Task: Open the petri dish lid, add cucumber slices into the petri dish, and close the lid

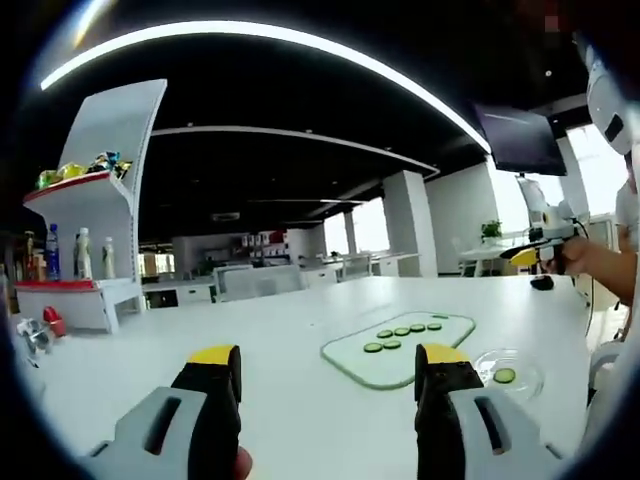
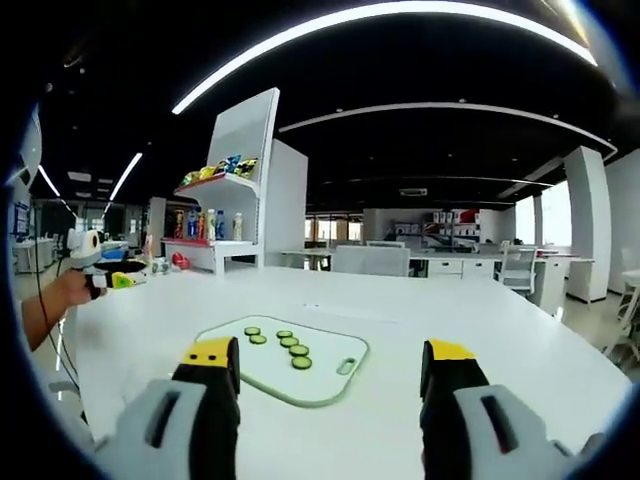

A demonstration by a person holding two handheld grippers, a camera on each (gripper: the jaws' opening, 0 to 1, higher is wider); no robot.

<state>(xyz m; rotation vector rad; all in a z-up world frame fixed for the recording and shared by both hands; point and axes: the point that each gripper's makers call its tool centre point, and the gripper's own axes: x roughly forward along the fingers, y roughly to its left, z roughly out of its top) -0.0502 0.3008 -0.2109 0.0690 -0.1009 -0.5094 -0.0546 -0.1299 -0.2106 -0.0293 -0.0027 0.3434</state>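
My left gripper [image 1: 328,385] and right gripper [image 2: 335,385] both gape, holding nothing. The clear petri dish [image 1: 507,372] holds one cucumber slice [image 1: 504,376]; six more lie on the cutting board [image 2: 290,372].

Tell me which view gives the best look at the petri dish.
The left gripper view. The petri dish sits clear on the white table, just beside the cutting board, with one cucumber slice inside it. The right gripper view shows the cutting board and its slices; I can't make out the dish there.
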